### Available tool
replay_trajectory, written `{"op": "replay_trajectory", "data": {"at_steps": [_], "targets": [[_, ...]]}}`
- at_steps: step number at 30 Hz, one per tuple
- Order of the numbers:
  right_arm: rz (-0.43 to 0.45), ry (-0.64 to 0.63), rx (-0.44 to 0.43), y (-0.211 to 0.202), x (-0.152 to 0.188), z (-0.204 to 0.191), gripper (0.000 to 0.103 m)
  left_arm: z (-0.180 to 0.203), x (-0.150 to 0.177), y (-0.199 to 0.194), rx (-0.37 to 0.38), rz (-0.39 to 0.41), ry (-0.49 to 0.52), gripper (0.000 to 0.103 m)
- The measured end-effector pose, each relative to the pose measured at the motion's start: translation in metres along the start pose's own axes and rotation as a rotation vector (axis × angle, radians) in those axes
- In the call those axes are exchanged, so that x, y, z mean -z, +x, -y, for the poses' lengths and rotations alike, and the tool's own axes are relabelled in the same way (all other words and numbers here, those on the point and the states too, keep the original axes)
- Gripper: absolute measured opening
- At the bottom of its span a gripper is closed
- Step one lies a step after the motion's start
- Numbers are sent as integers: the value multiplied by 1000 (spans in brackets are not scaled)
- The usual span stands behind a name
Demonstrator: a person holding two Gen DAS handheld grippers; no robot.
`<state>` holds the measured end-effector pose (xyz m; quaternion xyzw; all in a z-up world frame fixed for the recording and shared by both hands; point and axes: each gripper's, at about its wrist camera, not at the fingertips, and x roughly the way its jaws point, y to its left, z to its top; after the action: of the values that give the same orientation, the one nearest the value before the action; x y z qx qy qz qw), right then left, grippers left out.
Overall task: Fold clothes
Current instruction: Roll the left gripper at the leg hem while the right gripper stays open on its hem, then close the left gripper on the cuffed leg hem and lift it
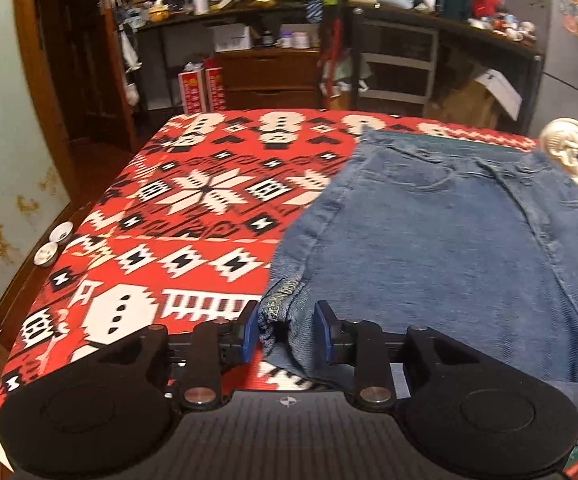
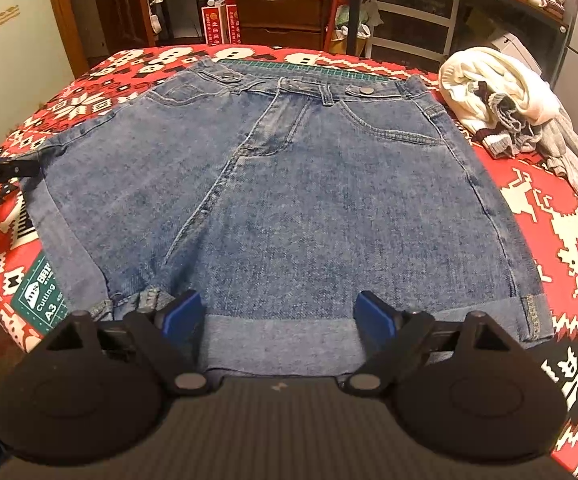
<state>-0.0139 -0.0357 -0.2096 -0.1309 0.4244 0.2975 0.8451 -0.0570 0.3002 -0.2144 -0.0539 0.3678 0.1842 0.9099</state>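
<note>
Denim shorts (image 2: 273, 184) lie flat, front up, on red-patterned counter (image 1: 193, 216) w/ waistband far side; L claw (image 1: 287, 332) narrow round bunched cuff corner, not yet pinching, R claw (image 2: 279, 314) wide over near hem, prob. for a lift-fold.

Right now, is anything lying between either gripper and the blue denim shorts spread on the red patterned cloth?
Nothing visible does. The left gripper has its jaws open around the shorts' bunched cuff, and the right gripper hovers open over the other cuff of the blue denim shorts. The cream and grey clothes pile lies off to the right, apart.
</note>
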Motion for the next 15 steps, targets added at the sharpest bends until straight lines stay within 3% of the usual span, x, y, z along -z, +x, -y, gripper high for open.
{"op": "replay_trajectory", "data": {"at_steps": [7,12,15], "targets": [[1,11,-3,1,-1,2,87,-27,-4,14,25,-64,-146,38],[12,15,-4,0,-1,4,87,-41,-6,13,75,-92,-264,16],[29,22,4,-2,-3,7,87,-37,-10,5,57,-67,-268,13]]}}
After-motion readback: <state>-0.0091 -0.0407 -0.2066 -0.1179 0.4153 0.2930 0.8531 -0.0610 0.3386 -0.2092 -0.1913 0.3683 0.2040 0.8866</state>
